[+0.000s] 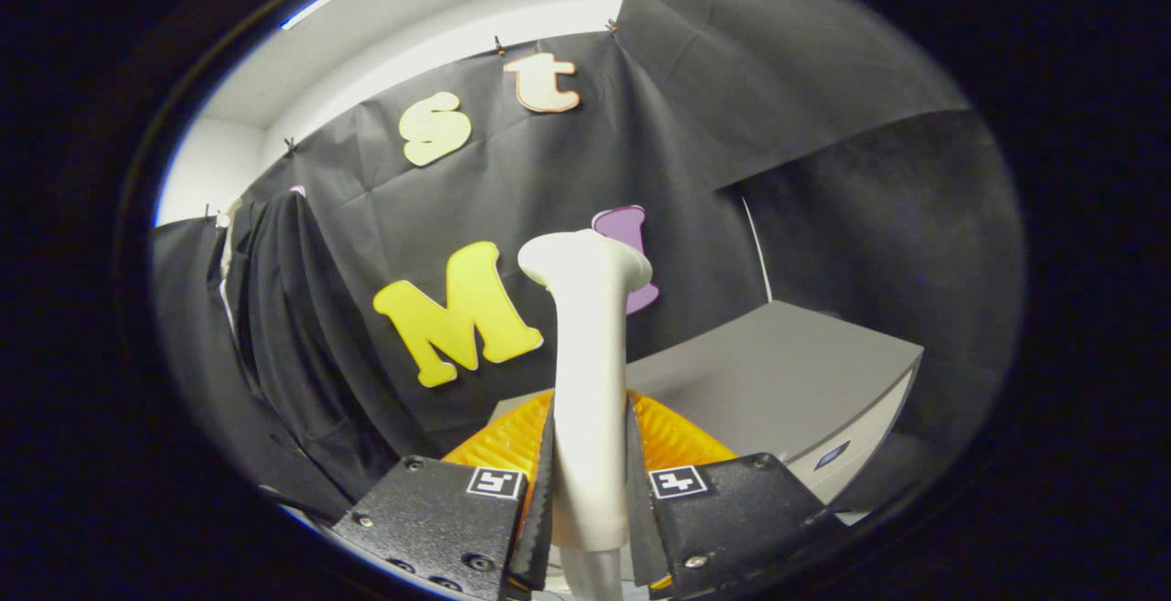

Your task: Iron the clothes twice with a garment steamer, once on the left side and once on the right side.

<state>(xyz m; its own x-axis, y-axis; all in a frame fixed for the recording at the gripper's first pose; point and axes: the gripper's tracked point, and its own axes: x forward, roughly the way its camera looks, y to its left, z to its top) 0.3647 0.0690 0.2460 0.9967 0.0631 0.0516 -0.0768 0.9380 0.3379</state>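
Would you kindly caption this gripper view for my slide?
Gripper shut on white steamer, held upright above orange dish, dark garment hanging beyond.

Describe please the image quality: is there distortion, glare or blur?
Gripper view: strong fisheye bending curves the grey table edge; the white steamer, clamped in the tool, is bright but sharp; the dark garment hangs in dim light, its folds hard to read.

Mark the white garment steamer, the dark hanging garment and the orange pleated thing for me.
White plastic garment steamer (590,381): gripper view, mid-handle, between the fingers.
Dark hanging garment (293,327): gripper view, front cloth, beyond the fingers.
Orange pleated object (672,436): gripper view, ribbed surface behind the steamer.
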